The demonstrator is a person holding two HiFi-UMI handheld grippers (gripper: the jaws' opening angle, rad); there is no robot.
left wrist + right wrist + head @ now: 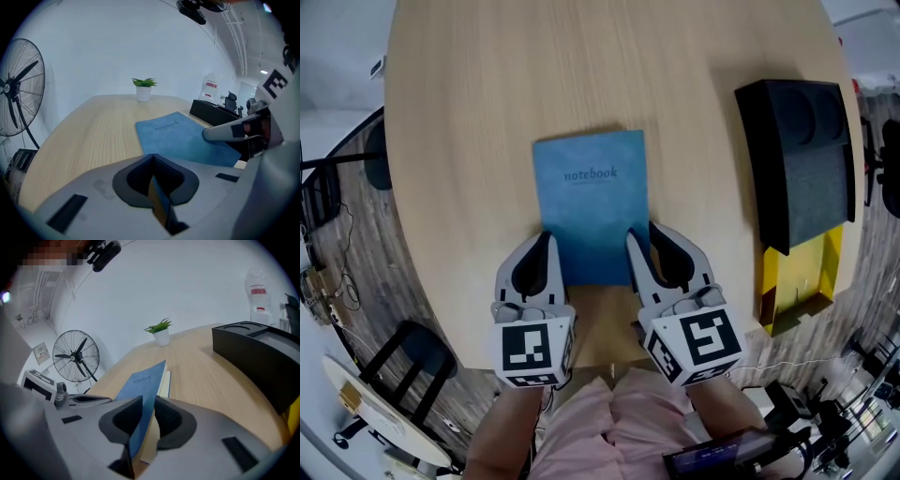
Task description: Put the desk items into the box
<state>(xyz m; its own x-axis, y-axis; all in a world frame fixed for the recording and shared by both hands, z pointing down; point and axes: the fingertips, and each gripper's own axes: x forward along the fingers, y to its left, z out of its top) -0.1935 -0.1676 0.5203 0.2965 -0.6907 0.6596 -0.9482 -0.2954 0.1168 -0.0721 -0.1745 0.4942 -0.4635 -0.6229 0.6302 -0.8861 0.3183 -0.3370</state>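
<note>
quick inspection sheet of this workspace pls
surface: round wooden table
job's things: blue notebook lying mid-table; black box with a yellow part, at the right edge
clutter: small potted plant at the far rim
grippers: left gripper shut, empty, beside the notebook; right gripper shut on the notebook's near edge
cables: loose cables on the floor, none on the table
surroundings: standing fan, water bottle, black chair
</note>
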